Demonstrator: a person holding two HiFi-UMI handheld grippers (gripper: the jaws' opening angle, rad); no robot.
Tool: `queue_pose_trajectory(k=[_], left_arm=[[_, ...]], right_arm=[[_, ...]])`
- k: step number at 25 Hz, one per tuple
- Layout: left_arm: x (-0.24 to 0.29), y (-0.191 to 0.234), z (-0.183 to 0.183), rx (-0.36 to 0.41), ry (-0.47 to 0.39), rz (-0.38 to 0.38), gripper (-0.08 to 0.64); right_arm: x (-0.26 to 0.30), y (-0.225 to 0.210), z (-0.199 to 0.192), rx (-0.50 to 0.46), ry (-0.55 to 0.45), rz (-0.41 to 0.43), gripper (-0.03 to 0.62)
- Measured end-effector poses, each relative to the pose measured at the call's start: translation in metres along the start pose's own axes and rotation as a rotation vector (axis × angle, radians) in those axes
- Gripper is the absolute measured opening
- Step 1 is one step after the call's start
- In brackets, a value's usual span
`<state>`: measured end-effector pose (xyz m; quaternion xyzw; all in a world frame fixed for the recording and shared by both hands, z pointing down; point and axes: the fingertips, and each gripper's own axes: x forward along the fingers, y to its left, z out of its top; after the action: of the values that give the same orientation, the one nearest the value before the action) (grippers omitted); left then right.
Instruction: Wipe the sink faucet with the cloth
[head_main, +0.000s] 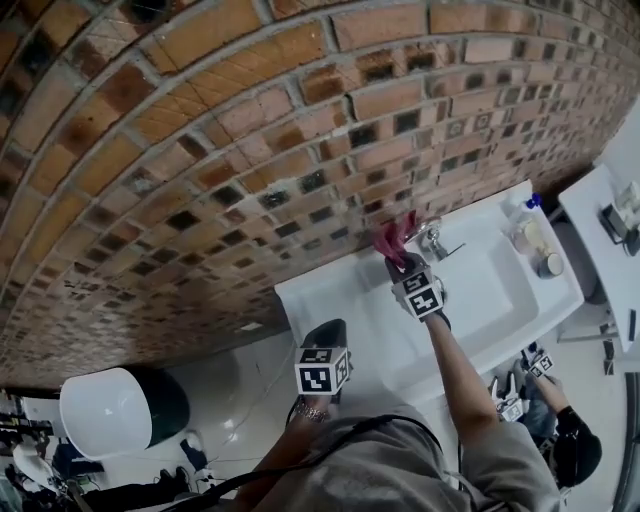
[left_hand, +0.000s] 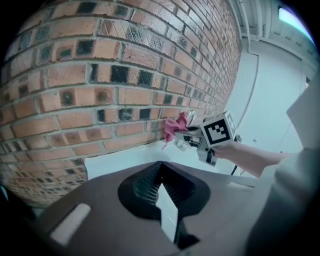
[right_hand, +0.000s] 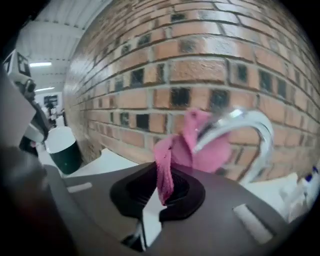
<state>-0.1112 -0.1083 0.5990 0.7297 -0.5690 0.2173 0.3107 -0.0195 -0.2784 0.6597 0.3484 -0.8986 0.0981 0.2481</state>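
Observation:
A pink cloth (head_main: 393, 238) is pinched in my right gripper (head_main: 398, 262), which is shut on it and holds it up against the chrome faucet (head_main: 433, 240) at the back of the white sink (head_main: 500, 290). In the right gripper view the cloth (right_hand: 190, 150) drapes behind the curved faucet spout (right_hand: 245, 125) and hangs down between the jaws. My left gripper (head_main: 328, 340) hovers off the sink's near left side, shut with nothing in it. The left gripper view shows the cloth (left_hand: 175, 127) and the right gripper (left_hand: 187, 135) by the brick wall.
A brick wall (head_main: 250, 150) runs behind the sink. A soap bottle (head_main: 520, 215) and a small jar (head_main: 549, 264) stand on the sink's right end. A dark green bin with a white lid (head_main: 120, 410) is on the floor at left. Another person (head_main: 560, 440) is at lower right.

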Motion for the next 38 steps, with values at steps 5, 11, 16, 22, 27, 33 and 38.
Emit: queue_pose_trajectory(k=[5, 11, 16, 22, 27, 33, 38], left_arm=[[-0.018, 0.007, -0.004, -0.006, -0.002, 0.037, 0.014], [-0.027, -0.019, -0.022, 0.028, 0.027, 0.006, 0.014], [-0.035, -0.059, -0.02, 0.031, 0.007, -0.129, 0.014], [-0.09, -0.067, -0.041, 0.058, -0.062, -0.193, 0.014], [-0.15, -0.041, -0.11, 0.098, -0.076, -0.154, 0.014], [-0.21, -0.031, -0.177, 0.061, -0.075, -0.183, 0.014], [-0.237, -0.029, -0.176, 0.035, -0.12, -0.196, 0.014]], right_arm=[[-0.061, -0.091, -0.053, 0.403, -0.004, -0.314, 0.014], [-0.147, -0.038, -0.007, 0.498, -0.266, -0.17, 0.014], [-0.193, 0.058, 0.007, 0.534, -0.293, -0.101, 0.014], [-0.226, 0.172, -0.008, 0.558, -0.226, -0.11, 0.012], [-0.262, 0.272, -0.024, 0.554, -0.204, -0.105, 0.014], [-0.308, 0.371, -0.042, 0.537, -0.166, -0.104, 0.012], [-0.333, 0.404, -0.034, 0.47, -0.151, -0.118, 0.014]])
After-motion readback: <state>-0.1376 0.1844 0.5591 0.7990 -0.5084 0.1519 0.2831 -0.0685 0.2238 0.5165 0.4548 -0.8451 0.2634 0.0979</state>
